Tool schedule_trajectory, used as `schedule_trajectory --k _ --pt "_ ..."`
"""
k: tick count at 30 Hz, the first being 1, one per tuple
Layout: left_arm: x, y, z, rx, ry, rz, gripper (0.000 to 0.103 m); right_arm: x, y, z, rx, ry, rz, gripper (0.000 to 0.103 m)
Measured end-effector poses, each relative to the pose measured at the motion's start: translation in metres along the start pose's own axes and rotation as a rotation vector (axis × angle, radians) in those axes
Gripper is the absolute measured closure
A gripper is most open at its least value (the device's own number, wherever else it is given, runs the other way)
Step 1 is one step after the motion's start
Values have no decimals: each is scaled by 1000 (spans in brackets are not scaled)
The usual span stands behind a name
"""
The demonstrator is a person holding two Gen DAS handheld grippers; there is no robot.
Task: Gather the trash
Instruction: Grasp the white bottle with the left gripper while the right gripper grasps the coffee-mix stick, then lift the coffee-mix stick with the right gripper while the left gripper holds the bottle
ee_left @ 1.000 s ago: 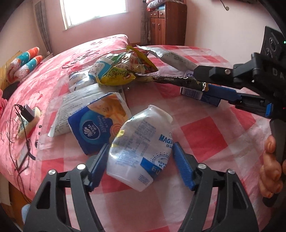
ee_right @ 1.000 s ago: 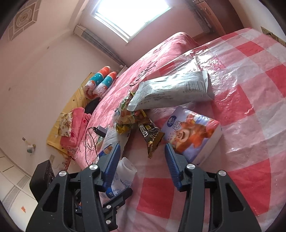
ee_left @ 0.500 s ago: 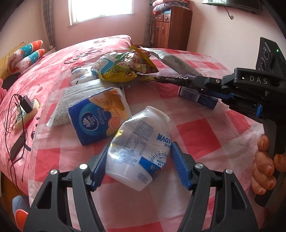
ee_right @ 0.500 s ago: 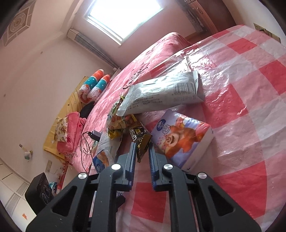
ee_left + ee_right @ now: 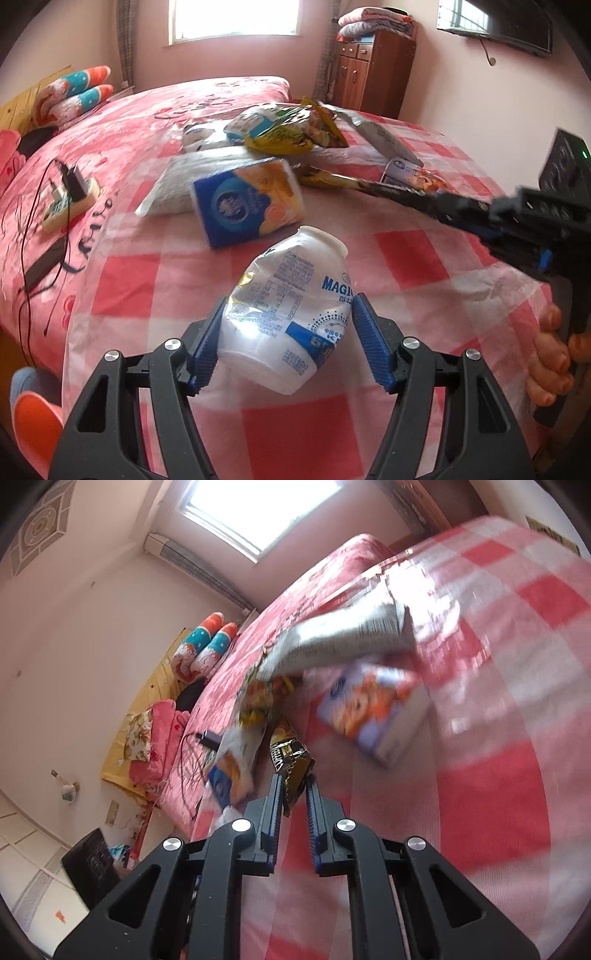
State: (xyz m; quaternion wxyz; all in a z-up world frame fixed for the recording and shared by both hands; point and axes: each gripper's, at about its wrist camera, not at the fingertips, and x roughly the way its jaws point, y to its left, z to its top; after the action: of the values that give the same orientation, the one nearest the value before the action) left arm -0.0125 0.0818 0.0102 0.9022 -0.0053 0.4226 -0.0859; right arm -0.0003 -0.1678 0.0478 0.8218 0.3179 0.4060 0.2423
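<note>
On the red-and-white checked plastic sheet (image 5: pixel 424 258) spread over the bed, the crushed white plastic bottle (image 5: pixel 291 317) sits nearest its front edge, clamped between the left gripper (image 5: pixel 288 343) pads; it looks light and springy, likely slippery, best held mid-body. Further in, the right gripper (image 5: pixel 294 794) pinches a thin black-and-gold coffee sachet (image 5: pixel 290 760) by its end; flimsy, it should dangle.

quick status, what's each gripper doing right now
Left gripper: closed on the crushed plastic bottle, a pad against each side.
Right gripper: shut on the dark coffee sachet, pinching its near end.
</note>
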Motion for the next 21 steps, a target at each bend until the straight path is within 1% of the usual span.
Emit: schedule_trajectory --k 4,9,10,14,15,16,17,18,19,21 --pt "-8 10 -7 -42 -9 -21 35 -10 11 -24 -41 38 -32 89" --pt "-18 21 -16 -69 -8 -46 36 -27 37 -60 -160 80 -88 89" --pt "-19 23 -18 -73 -9 -48 36 -28 40 -67 -173 93 -90 86" --pt "-23 34 -24 -90 -5 -51 36 -33 47 -88 -204 134 -126 85" --pt "-24 37 -26 -93 -3 -48 36 -34 48 -93 -208 135 -137 83" --pt "-25 40 -28 -98 -4 -48 36 -37 49 -95 -213 131 -153 74" --pt "-26 43 -29 -104 -3 -50 36 -40 50 -96 -217 120 -171 69" --pt "-28 47 -31 -111 -6 -53 36 -43 51 -96 -219 109 -181 60" --pt "-29 49 -32 -114 -7 -53 36 -46 52 -94 -219 89 -195 55" --pt "-33 54 -34 -123 -18 -60 36 -49 54 -89 -216 70 -209 50"
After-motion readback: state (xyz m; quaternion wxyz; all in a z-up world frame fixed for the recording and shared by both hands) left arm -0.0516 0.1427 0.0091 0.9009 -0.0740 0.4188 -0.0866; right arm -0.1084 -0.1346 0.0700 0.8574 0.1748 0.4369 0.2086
